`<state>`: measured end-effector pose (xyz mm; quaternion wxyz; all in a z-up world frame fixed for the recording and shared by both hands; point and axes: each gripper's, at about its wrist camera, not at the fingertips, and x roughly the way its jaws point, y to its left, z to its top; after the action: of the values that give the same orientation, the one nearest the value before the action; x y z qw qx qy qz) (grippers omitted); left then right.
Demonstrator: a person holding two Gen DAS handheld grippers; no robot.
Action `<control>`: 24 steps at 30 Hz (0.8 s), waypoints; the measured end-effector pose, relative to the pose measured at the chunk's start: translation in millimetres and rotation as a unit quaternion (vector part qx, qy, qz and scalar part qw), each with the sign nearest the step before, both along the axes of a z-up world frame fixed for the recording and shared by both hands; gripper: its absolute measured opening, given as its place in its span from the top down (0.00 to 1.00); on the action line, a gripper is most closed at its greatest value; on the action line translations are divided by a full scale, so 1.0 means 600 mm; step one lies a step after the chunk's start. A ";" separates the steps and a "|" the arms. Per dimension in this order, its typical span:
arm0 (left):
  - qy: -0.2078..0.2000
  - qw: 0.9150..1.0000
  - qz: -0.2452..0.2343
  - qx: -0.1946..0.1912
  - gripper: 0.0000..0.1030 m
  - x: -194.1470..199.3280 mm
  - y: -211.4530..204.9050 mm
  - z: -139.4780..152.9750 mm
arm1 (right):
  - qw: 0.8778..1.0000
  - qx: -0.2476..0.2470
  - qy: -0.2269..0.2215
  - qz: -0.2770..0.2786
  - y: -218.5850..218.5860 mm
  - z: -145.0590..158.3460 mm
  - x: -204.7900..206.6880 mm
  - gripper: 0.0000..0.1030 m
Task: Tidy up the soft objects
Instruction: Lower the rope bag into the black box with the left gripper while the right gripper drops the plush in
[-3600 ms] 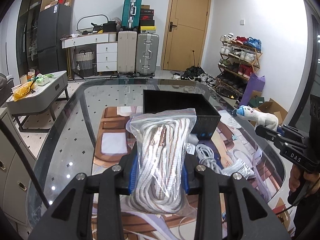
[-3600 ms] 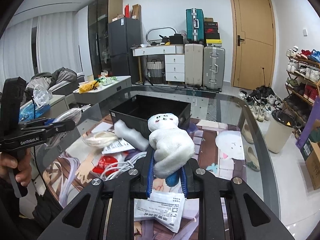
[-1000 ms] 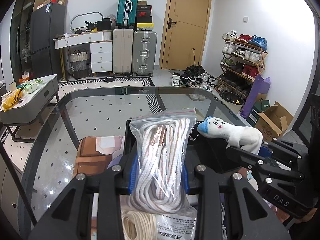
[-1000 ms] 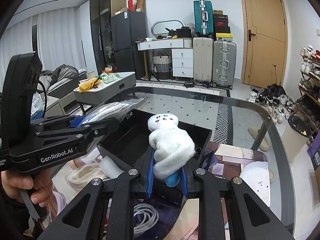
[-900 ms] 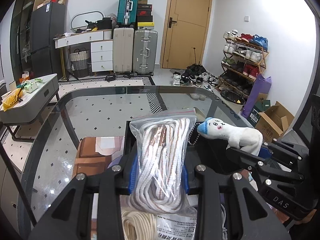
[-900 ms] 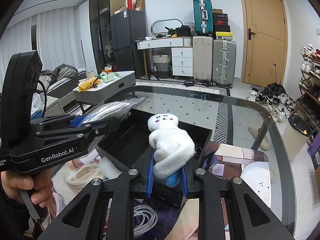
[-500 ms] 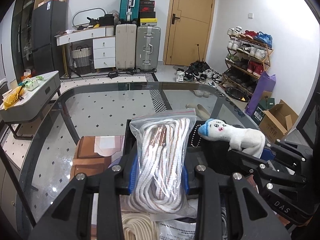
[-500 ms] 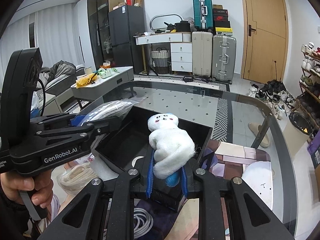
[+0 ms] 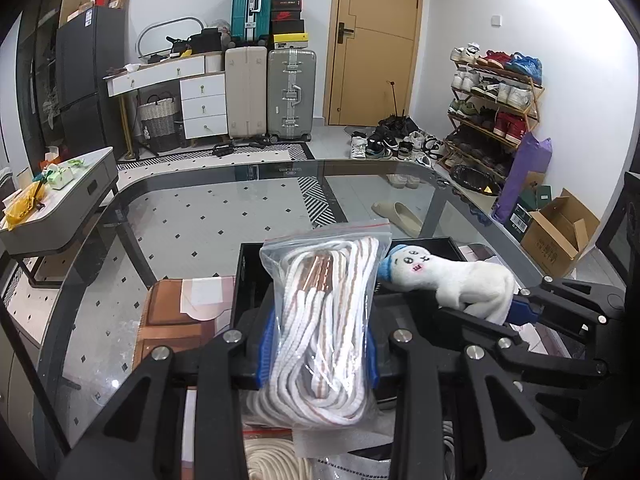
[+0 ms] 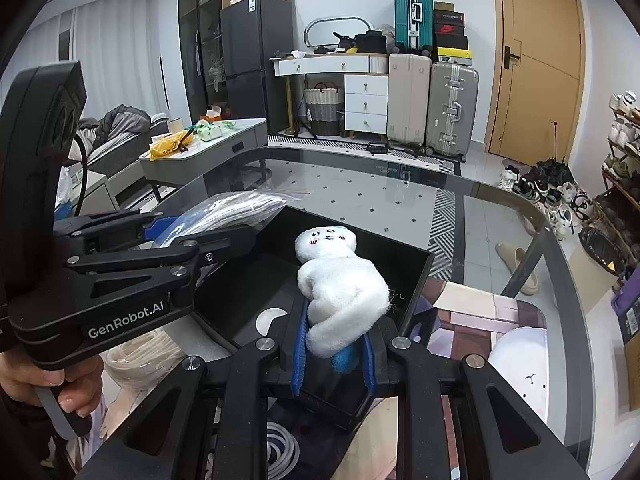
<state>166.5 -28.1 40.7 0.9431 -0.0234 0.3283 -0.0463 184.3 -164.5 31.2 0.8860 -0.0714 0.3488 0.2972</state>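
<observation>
Both claws over black bin [image 10: 416, 276]: left claw [image 9: 318, 344] clamped on rope bag [image 9: 320, 320], right claw [image 10: 334, 354] on plush toy [image 10: 340, 284], bin right below

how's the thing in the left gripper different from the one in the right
The bag of laces is a clear zip pouch of striped white cords; the plush toy is bare white fluff with a face. The bag stands tall in the left gripper; the toy slumps in the right gripper. Both are clamped over the black bin.
</observation>
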 end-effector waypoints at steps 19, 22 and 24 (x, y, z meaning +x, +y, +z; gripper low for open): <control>0.037 0.999 -0.014 0.007 0.68 0.027 -0.009 -0.034 | 1.000 -0.027 0.006 0.007 0.009 -0.019 0.021 0.79; 0.040 0.999 -0.012 0.023 0.68 0.028 -0.013 -0.038 | 0.999 -0.035 0.004 0.009 0.012 -0.020 0.025 0.79; 0.043 0.998 -0.014 0.033 0.67 0.028 -0.017 -0.040 | 0.999 -0.039 0.005 0.014 0.012 -0.019 0.028 0.77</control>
<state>183.1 -38.0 16.6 0.9277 0.0107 0.3701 -0.0478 201.3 -157.2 19.6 0.8767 -0.1095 0.3633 0.2959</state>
